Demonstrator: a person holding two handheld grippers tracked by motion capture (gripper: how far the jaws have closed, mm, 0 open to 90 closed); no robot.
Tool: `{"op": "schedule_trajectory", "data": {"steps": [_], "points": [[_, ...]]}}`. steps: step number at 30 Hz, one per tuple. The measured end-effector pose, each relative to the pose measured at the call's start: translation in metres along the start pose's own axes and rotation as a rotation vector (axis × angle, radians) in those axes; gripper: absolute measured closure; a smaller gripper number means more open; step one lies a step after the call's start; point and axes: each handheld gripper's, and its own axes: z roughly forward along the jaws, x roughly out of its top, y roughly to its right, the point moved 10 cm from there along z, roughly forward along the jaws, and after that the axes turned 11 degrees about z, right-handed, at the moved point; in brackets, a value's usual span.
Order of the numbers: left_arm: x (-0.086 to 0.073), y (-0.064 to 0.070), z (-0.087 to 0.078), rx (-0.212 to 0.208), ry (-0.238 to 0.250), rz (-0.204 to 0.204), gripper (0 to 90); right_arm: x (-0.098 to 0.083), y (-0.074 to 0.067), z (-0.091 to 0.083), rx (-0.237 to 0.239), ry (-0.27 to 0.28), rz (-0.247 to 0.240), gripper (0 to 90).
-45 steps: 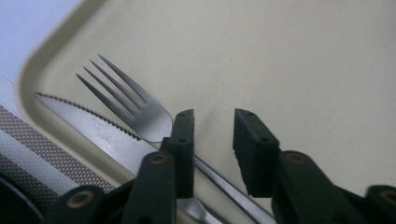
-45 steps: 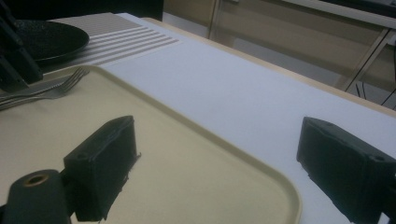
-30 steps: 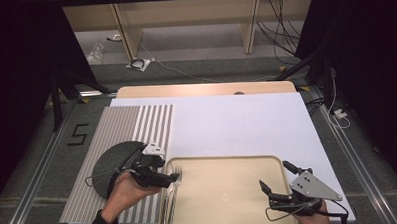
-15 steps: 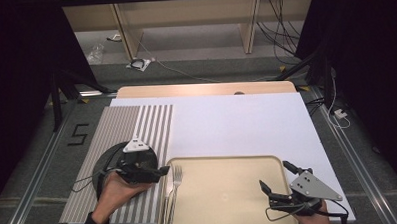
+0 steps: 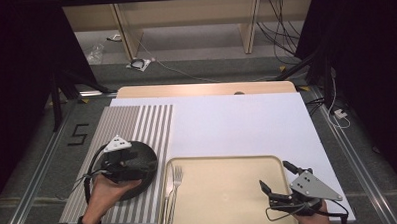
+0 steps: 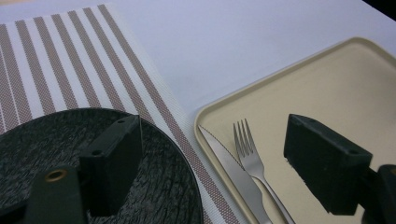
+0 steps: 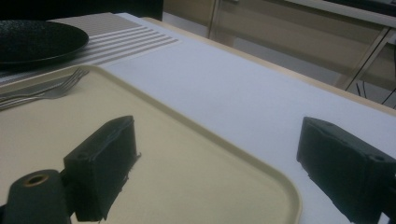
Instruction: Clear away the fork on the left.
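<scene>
A beige tray (image 5: 238, 163) sits at the table's near edge beside a striped placemat (image 5: 137, 124) carrying a black plate (image 5: 145, 161). At the tray's left end lie a fork (image 6: 247, 149) and a knife (image 6: 229, 170), side by side and untouched. The left gripper (image 6: 210, 163) hangs over the plate's edge — its jaws have just been opening, nothing between them — while the right gripper (image 7: 219, 163) hovers over the tray's right corner, jaws apart and empty.

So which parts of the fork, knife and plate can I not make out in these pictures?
- Fork and knife handles: cut off by the bottom edge of the left gripper view.
- Knife in the high view: too thin to tell apart from the fork.
- Black plate: its near part is hidden by the left gripper and the hand in the high view.
- Plate in the right gripper view: cut off at the left edge.
</scene>
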Motion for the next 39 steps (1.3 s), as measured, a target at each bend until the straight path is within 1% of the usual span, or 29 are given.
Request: {"op": "schedule_trajectory", "data": {"steps": [7,8,12,14,16,19,21,22,24,29,33,35,36,39], "points": [[-0.008,-0.011,-0.005,0.02,0.019,-0.064,17.7,-0.001,0.002,-0.001,-0.004,0.0,0.005,12.9],[-0.009,-0.013,-0.006,0.022,0.02,-0.072,17.7,-0.002,0.002,-0.002,-0.005,-0.01,0.005,12.9],[-0.015,-0.018,-0.008,0.037,0.024,-0.099,17.5,-0.002,0.003,-0.001,-0.004,-0.002,0.01,12.9],[-0.018,-0.02,-0.009,0.047,0.032,-0.12,17.5,-0.002,0.003,-0.001,-0.002,0.0,0.01,12.9],[-0.022,-0.022,-0.01,0.058,0.028,-0.131,17.5,-0.003,0.004,-0.001,-0.004,-0.011,0.007,12.9],[-0.027,-0.026,-0.011,0.068,0.03,-0.162,17.1,-0.002,0.004,0.0,0.001,0.0,0.014,12.9],[-0.031,-0.028,-0.013,0.075,0.032,-0.179,16.9,-0.003,0.004,0.001,0.001,-0.005,0.013,12.9],[-0.032,-0.029,-0.014,0.084,0.039,-0.191,16.8,-0.003,0.003,0.001,0.003,-0.006,0.013,12.9],[-0.035,-0.031,-0.016,0.095,0.038,-0.2,16.8,-0.002,0.004,0.0,0.003,-0.002,0.014,12.9],[-0.043,-0.04,-0.02,0.126,0.052,-0.24,16.4,-0.002,0.004,0.0,0.0,-0.002,0.015,12.9],[-0.051,-0.044,-0.023,0.132,0.058,-0.28,16.3,-0.003,0.003,0.0,-0.001,-0.007,0.012,12.9],[-0.054,-0.047,-0.025,0.143,0.069,-0.305,16.3,-0.003,0.003,0.0,-0.001,-0.006,0.013,12.9],[-0.056,-0.05,-0.027,0.158,0.081,-0.325,16.3,-0.003,0.003,0.0,-0.001,-0.006,0.013,12.9],[-0.06,-0.054,-0.03,0.171,0.089,-0.355,16.4,-0.003,0.003,0.0,0.0,-0.004,0.015,12.9]]}}
